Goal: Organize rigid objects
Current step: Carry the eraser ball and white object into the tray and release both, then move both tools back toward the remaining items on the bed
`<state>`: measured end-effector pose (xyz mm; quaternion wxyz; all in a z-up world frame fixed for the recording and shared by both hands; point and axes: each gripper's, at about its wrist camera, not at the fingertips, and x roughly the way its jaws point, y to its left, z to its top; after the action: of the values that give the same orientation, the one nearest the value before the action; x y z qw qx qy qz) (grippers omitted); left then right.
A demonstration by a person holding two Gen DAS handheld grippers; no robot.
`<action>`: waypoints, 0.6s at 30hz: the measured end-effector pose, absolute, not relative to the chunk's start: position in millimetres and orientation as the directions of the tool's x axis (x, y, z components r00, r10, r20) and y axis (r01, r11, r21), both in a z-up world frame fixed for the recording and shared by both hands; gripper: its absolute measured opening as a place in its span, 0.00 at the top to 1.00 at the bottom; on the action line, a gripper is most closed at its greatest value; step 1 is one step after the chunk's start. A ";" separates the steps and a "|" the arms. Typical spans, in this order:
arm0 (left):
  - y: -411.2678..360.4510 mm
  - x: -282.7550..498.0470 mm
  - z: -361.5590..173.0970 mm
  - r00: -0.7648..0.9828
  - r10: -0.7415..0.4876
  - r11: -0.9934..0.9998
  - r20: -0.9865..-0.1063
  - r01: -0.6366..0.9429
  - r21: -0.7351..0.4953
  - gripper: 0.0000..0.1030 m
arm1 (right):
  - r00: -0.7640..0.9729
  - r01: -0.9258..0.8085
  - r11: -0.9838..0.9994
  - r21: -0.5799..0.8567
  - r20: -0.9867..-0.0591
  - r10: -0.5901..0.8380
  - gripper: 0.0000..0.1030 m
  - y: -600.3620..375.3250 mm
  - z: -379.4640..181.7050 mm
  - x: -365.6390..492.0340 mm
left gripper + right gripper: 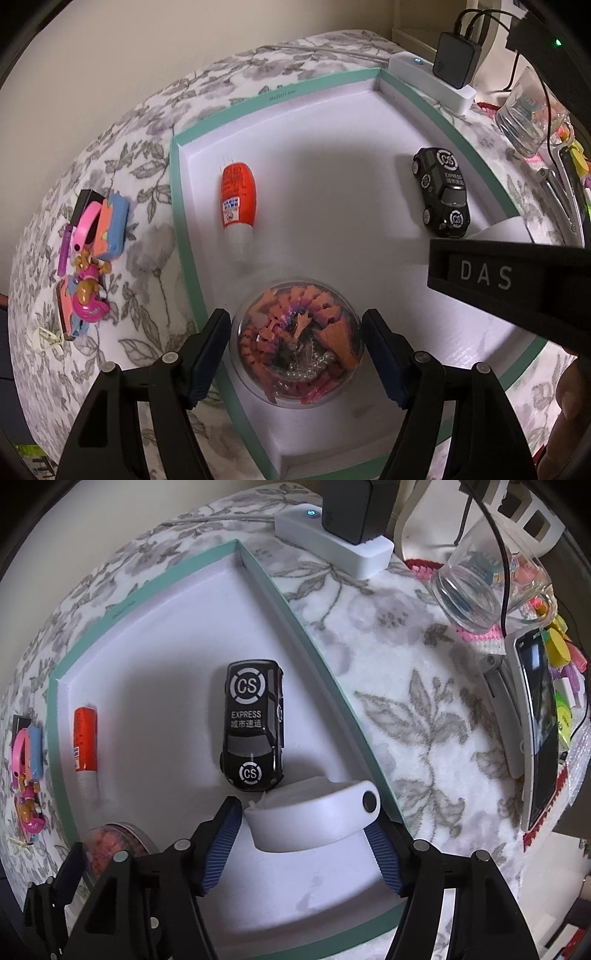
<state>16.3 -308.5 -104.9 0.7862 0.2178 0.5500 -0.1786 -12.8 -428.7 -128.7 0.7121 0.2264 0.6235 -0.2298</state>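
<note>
A white tray with a teal rim (pixel 192 258) lies on a floral cloth. In it lie an orange tube with a white cap (pixel 237 201), a black toy car (pixel 441 192) and a clear ball full of orange pieces (pixel 297 343). My left gripper (pixel 295 354) is open, its fingers on either side of the ball, small gaps showing. My right gripper (pixel 304 834) has its pads against a white curved band (pixel 314 818), held over the tray (pixel 332 686) just in front of the car (pixel 253 725). The tube (pixel 85 746) and the ball (pixel 114 843) show at the left.
A pile of pink, blue and orange toys (pixel 90 258) lies on the cloth left of the tray. Behind the tray stand a white power strip with a black adapter (pixel 443 74) and a glass jar (pixel 476 587). A phone on a stand (pixel 535 731) is at the right.
</note>
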 end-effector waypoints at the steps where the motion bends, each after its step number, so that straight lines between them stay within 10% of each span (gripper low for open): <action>1: -308.6 15.8 -102.5 0.336 -0.043 0.840 -0.941 0.521 0.148 0.28 | 0.120 0.610 0.792 0.034 -0.992 -0.050 0.29 -428.5 -125.9 -11.3; 18: -288.1 30.7 -61.3 0.394 -0.086 0.885 -0.915 0.452 0.112 0.27 | 0.233 0.587 0.807 0.066 -0.968 -0.090 0.28 -426.5 -74.8 -11.8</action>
<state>30.7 -288.1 -61.3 0.8164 0.1744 0.5253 -0.1647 -11.8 -426.5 -74.8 0.7550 0.2152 0.5773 -0.2244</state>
